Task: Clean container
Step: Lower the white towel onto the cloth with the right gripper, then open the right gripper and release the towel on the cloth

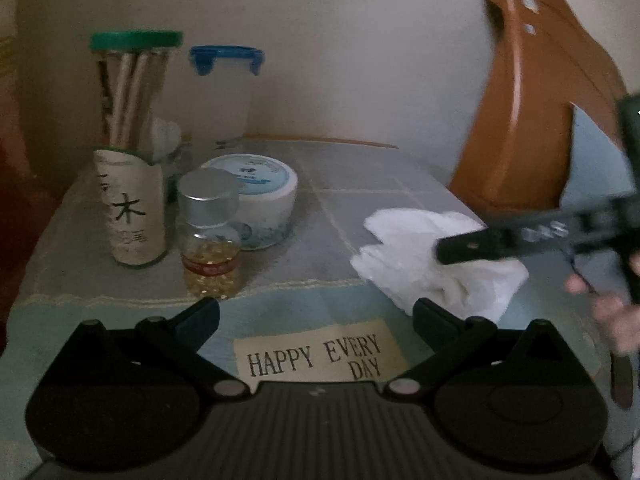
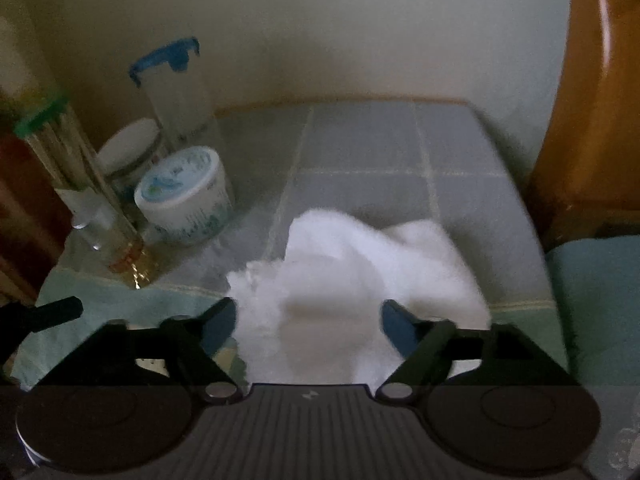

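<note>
A crumpled white cloth lies on the tiled tabletop near its front edge. My right gripper is open, its jaws standing either side of the cloth's near part. In the left wrist view one of its fingers reaches over the cloth from the right. My left gripper is open with nothing in it, in front of the table edge. At the back left stand a tall clear container with a blue clip lid and a low white jar.
A glass bottle of yellow capsules and a green-lidded tube stand front left. A brown wooden chair is close on the right. The table cover carries a "HAPPY EVERY DAY" label. A wall stands behind.
</note>
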Demonstrator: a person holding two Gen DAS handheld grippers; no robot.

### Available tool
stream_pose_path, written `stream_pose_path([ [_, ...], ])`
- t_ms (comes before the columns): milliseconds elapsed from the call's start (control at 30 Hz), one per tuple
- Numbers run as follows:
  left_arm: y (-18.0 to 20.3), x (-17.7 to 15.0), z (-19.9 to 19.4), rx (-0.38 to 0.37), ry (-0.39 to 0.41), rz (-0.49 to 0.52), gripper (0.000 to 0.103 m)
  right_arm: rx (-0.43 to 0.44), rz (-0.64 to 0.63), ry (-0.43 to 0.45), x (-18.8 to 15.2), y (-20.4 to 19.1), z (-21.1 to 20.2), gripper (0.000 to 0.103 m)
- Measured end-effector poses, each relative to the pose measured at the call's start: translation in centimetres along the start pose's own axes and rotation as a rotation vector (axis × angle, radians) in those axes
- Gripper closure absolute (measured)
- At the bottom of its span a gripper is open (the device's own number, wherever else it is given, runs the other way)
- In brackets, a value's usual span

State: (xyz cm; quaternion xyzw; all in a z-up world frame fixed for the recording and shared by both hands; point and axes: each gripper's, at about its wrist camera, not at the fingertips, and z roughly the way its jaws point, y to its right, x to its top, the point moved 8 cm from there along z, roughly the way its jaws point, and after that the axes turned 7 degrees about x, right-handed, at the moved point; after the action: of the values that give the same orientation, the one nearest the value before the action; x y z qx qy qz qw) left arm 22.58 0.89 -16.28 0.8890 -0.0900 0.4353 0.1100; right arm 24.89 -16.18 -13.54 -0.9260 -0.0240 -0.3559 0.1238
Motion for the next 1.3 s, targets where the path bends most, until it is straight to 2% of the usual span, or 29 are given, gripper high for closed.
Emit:
stream_pose_path([
  [133,0.3,1.1,-1.3,0.101,0.008,0.005,0.001,-0.007,-0.016,0.051,0.2,-0.2,-2.5,0.011],
  [233,0.8,1.8,-2.0,0.136,-0.005,-0.015,0.001,0.004,-0.018,0.068,0.1,-0.2,-3.3,0.009],
  [300,1.0,2.2,-2.3,0.185,-0.008,-0.033,0.001,0.026,-0.012,0.080,-0.2,-0.2,-3.6,0.008],
  [467,1.7,3.1,-2.8,0.429,-0.024,0.016,0.001,0.067,-0.003,0.060,-1.5,-0.2,-3.8,0.007],
  [567,2.7,3.3,-3.9,0.541,0.001,0.042,0.001,0.099,-0.015,0.042,-2.1,-0.1,-4.0,0.006],
  [667,3.9,3.4,-4.9,0.527,0.025,0.026,0.001,0.137,-0.042,0.022,-2.4,-0.4,-4.0,0.006],
  [833,4.5,2.9,-6.1,0.510,-0.025,-0.059,0.001,0.175,-0.107,-0.007,-2.7,-1.1,-4.5,0.005],
  [1100,5.6,2.7,-8.0,0.513,-0.032,-0.082,0.001,0.198,-0.203,-0.041,-2.8,-2.4,-5.6,0.000],
  [1300,5.5,2.4,-8.7,0.423,-0.083,-0.130,0.001,0.156,-0.213,-0.046,-3.4,-3.5,-7.0,0.000],
])
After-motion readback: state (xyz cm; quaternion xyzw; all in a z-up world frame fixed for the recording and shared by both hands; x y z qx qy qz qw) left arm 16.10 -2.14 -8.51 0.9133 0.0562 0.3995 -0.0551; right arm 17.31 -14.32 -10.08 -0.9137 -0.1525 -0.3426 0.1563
